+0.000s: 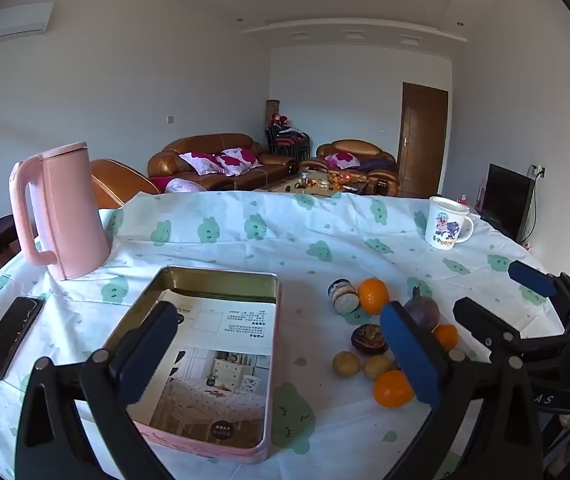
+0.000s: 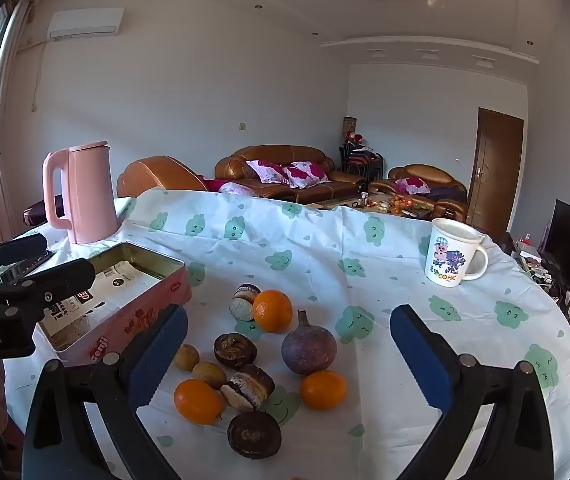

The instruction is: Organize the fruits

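Note:
A cluster of fruit and snacks lies on the tablecloth: three oranges, a purple round fruit, two small yellow-brown fruits, and several dark chocolate-coloured cakes. An open pink tin lined with a printed sheet stands left of the cluster. My left gripper hovers open over the tin's right side. My right gripper is open above the fruit and holds nothing. Each gripper also shows in the other's view: the right gripper and the left gripper.
A pink kettle stands at the back left, and a black phone lies beside the tin. A white cartoon mug sits at the back right. The round table's edge curves away on the right. Sofas and a door lie beyond.

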